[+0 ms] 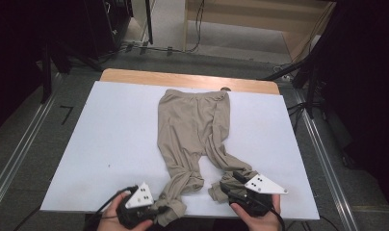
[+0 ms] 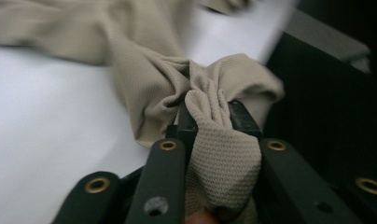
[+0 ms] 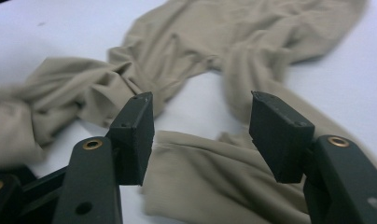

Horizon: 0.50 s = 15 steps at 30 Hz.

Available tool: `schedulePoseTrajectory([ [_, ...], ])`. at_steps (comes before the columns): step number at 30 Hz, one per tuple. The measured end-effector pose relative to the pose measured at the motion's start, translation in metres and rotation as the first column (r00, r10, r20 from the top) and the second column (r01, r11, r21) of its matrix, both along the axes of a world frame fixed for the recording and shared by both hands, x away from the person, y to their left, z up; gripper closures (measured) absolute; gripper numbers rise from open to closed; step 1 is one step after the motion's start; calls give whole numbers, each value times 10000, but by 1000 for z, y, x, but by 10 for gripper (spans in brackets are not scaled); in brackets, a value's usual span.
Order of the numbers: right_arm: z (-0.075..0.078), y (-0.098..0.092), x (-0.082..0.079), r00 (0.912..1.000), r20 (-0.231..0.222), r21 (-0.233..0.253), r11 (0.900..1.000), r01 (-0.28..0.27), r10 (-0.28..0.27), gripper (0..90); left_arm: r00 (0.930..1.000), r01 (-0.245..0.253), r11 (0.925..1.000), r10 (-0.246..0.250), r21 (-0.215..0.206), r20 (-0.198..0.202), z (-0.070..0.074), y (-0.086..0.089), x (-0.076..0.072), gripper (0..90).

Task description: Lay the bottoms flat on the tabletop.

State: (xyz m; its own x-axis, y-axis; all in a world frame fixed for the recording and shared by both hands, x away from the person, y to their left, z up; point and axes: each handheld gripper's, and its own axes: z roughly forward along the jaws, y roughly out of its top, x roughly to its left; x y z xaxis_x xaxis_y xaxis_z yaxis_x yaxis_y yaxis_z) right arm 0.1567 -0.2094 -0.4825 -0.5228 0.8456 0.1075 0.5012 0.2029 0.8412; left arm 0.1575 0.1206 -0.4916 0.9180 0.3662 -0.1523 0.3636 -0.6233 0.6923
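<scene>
A: Looking down from the high view: one pair of beige trousers (image 1: 195, 130) lies lengthwise on a white table (image 1: 110, 144), waistband at the far edge, both leg ends bunched at the near edge. The left gripper (image 1: 156, 211) is at the left leg's hem, the right gripper (image 1: 226, 188) at the right leg's hem.

B: Risk there?

A: The left hem hangs right at the table's near edge (poss. slightly over it); a sideways tug could drag the cloth off, I'd judge.

B: Left gripper view?

A: Jaws clamped on a thick wad of the left hem (image 2: 219, 140), fabric bulging up between them. The pinch looks to take in several folded layers, so lifting could raise a lump, not a flat edge, and the wad might slip if pulled hard.

B: Right gripper view?

A: Jaws spread wide, nothing between them, poised over the right hem (image 3: 214, 172) lying flat on the table. If they close too high they'd miss; too deep and they'd catch extra folds, leaving the two legs gripped unevenly.

B: Counts?

A: One pair of trousers w/ two legs, two grippers, two hands, one table.
</scene>
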Motion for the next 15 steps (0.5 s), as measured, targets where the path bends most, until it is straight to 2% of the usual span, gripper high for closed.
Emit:
schedulePoseTrajectory([
  [1, -3, 9, 0, 9995, -76, -145, 9994, -322, 321, 396, 9992, 387, 9992, -386, 122, -83, 0, -4, -8, 585],
  [2, -3, 9, 0, 9995, -76, -145, 9994, -322, 321, 396, 9968, 788, 9966, -784, 251, -162, 0, -7, -14, 585],
  [3, -4, 13, 0, 9990, -111, -224, 9988, -434, 431, 396, 9933, 1144, 9929, -1139, 325, -182, 1, -8, -20, 493],
  [5, -7, 20, 1, 9979, -193, -230, 9978, -626, 622, 397, 9887, 1497, 9885, -1499, 190, 93, 5, -7, -27, 314],
  [6, -7, 20, 1, 9979, -193, -230, 9978, -626, 622, 397, 9872, 1583, 9874, -1584, 48, 206, 9, -4, -25, 314],
  [8, -8, 21, 2, 9978, -249, -77, 9980, -622, 620, 407, 9925, 1215, 9901, -1202, -708, 223, 18, 4, -15, 290],
  [10, -8, 22, 4, 9974, -296, 94, 9978, -661, 664, 420, 9970, 758, 9852, -771, -1540, -22, 26, 12, 1, 290],
  [12, -9, 27, 5, 9967, -295, -5, 9972, -752, 751, 426, 10000, -18, 9841, 11, -1777, -40, 31, 17, 18, 314],
  [13, -9, 29, 5, 9961, -304, -34, 9966, -827, 825, 431, 9990, -450, 9826, 455, -1802, -13, 31, 17, 27, 356],
  [15, -11, 36, 7, 9951, -306, -55, 9955, -943, 941, 449, 9907, -1350, 9760, 1361, -1708, -56, 25, 16, 44, 420],
])
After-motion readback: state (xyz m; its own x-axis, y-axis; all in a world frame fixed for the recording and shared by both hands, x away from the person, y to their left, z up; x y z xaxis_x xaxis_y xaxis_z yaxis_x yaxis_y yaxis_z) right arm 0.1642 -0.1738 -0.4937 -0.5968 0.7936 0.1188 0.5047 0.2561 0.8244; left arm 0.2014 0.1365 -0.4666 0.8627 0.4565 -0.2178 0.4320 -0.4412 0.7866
